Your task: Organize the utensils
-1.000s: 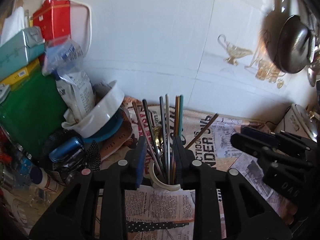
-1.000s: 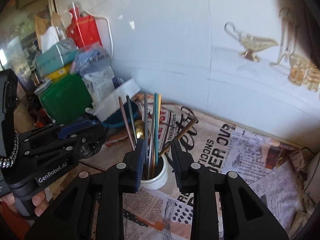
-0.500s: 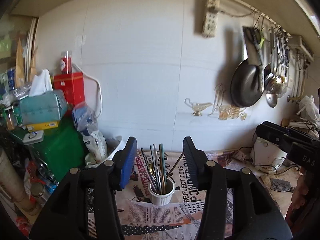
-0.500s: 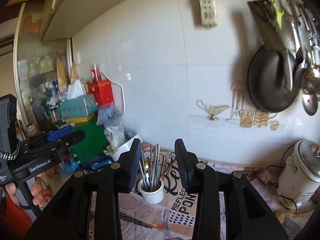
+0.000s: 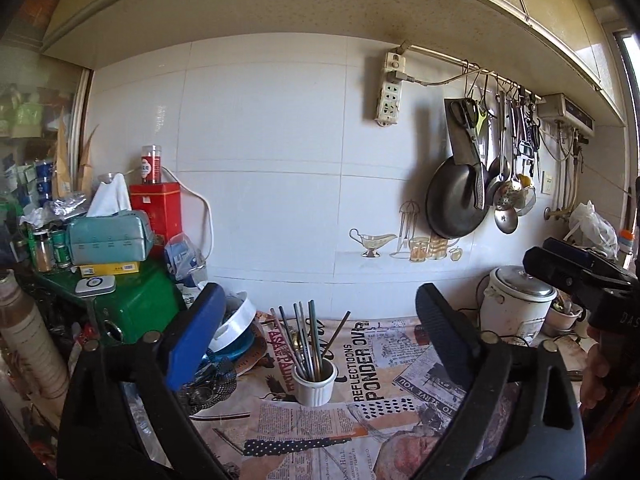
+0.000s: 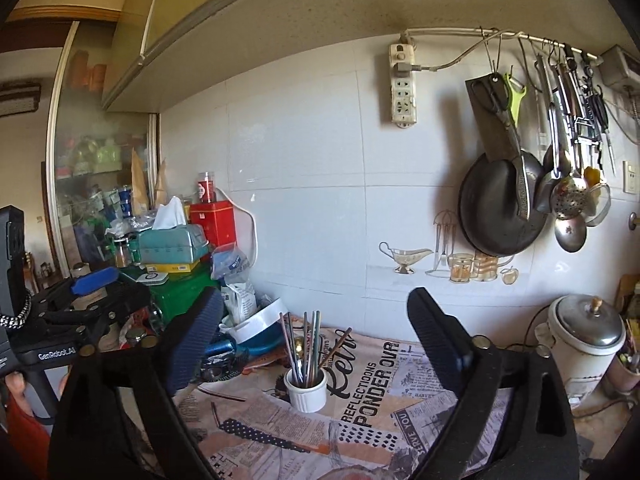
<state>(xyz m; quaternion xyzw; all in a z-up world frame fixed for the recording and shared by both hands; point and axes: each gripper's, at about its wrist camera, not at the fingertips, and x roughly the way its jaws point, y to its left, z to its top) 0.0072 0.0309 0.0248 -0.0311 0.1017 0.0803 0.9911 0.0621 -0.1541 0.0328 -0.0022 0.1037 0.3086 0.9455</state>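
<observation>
A small white ribbed cup (image 5: pixel 314 386) (image 6: pixel 306 394) stands on the newspaper-covered counter (image 5: pixel 372 412). It holds several chopsticks (image 5: pixel 308 336) (image 6: pixel 306 344) and a gold spoon, all upright. My left gripper (image 5: pixel 316 300) hangs well back from the cup and above it. Its jaws are opening wide, with nothing between them. My right gripper (image 6: pixel 314 300) is drawn back the same way, its jaws also opening and empty. Each gripper shows in the other's view: the right gripper (image 5: pixel 576 276) and the left gripper (image 6: pixel 80 300). A loose chopstick (image 6: pixel 222 394) lies on the paper left of the cup.
Left of the cup lie a tilted white bowl (image 5: pixel 236 320) on a blue dish, a green box (image 5: pixel 136 304), a tissue box (image 5: pixel 108 236) and a red tin (image 5: pixel 158 208). A rice cooker (image 5: pixel 516 304) stands right. A pan (image 5: pixel 456 208) and ladles hang on the wall.
Both grippers drew back and rose from close around the chopsticks, tilting up toward the wall. Both pairs of jaws spread from narrow to wide. The cup stayed put.
</observation>
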